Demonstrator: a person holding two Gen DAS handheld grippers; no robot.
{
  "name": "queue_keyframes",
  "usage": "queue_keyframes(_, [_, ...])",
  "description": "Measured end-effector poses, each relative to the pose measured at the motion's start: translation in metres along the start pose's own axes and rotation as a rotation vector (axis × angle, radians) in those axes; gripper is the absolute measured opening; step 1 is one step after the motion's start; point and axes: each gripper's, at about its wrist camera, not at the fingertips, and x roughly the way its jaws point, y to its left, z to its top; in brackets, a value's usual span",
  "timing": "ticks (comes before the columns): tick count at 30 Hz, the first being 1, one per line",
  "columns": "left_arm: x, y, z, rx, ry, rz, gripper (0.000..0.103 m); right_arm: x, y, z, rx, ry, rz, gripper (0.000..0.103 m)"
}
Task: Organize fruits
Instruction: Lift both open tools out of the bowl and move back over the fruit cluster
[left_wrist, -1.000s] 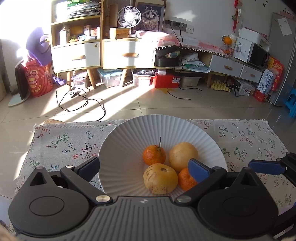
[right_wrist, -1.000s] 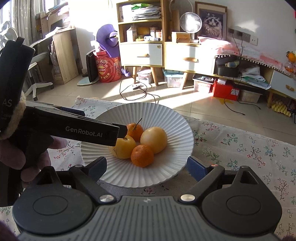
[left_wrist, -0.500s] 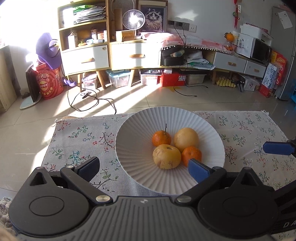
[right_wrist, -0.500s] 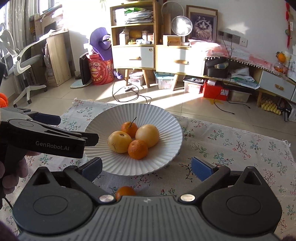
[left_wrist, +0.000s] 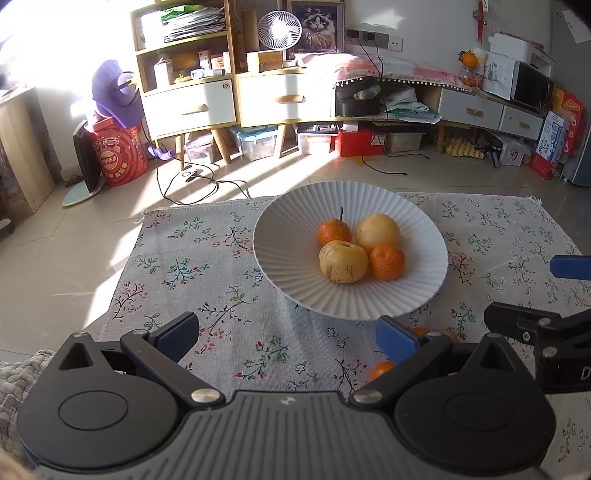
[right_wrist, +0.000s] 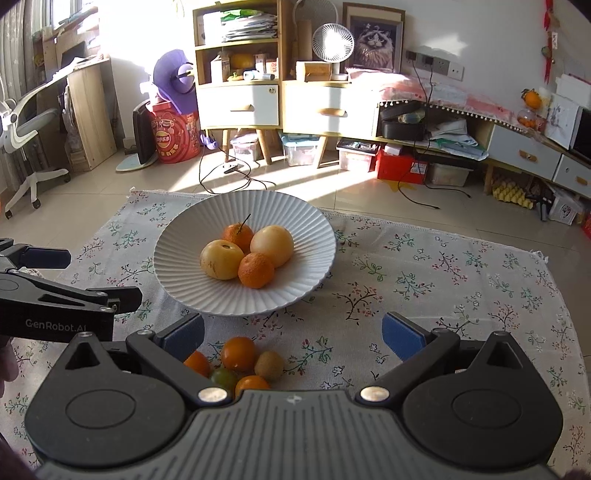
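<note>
A white ribbed plate (left_wrist: 280, 251) (right_wrist: 177, 258) sits on a floral cloth and holds two yellow pears (left_wrist: 343, 261) (right_wrist: 221, 259) and two mandarins (left_wrist: 387, 261) (right_wrist: 256, 270). On the cloth near the front lies a loose cluster: small oranges (right_wrist: 238, 353), a kiwi (right_wrist: 270, 365) and a green fruit (right_wrist: 224, 379). My right gripper (right_wrist: 293, 336) stands open above that cluster, nothing between its fingers. My left gripper (left_wrist: 288, 334) is open and empty, short of the plate. An orange fruit (left_wrist: 382, 369) shows behind its right finger.
The floral cloth (left_wrist: 207, 266) covers a low table with tiled floor beyond its far edge. Cabinets (right_wrist: 273, 103), storage boxes and cables stand along the far wall. Each gripper shows in the other's view, at the side edge (right_wrist: 55, 306).
Both grippers have drawn back from the plate, which now looks smaller and farther. The fruit cluster has come into the right wrist view. The right jaws stand slightly wider.
</note>
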Motion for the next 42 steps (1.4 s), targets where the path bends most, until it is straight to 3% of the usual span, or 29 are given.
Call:
queue_keyframes(16, [-0.017, 0.004, -0.032, -0.015, 0.041, -0.007, 0.102, -0.011, 0.005, -0.022, -0.014, 0.035, -0.002, 0.102])
queue_keyframes(23, [-0.018, 0.000, -0.049, 0.032, 0.105, -0.014, 0.102, -0.011, 0.013, -0.035, -0.049, 0.080, 0.021, 0.102])
queue_keyframes(42, [-0.013, -0.003, -0.074, 0.067, 0.180, -0.017, 0.102, -0.007, 0.015, -0.059, -0.104, 0.163, 0.014, 0.102])
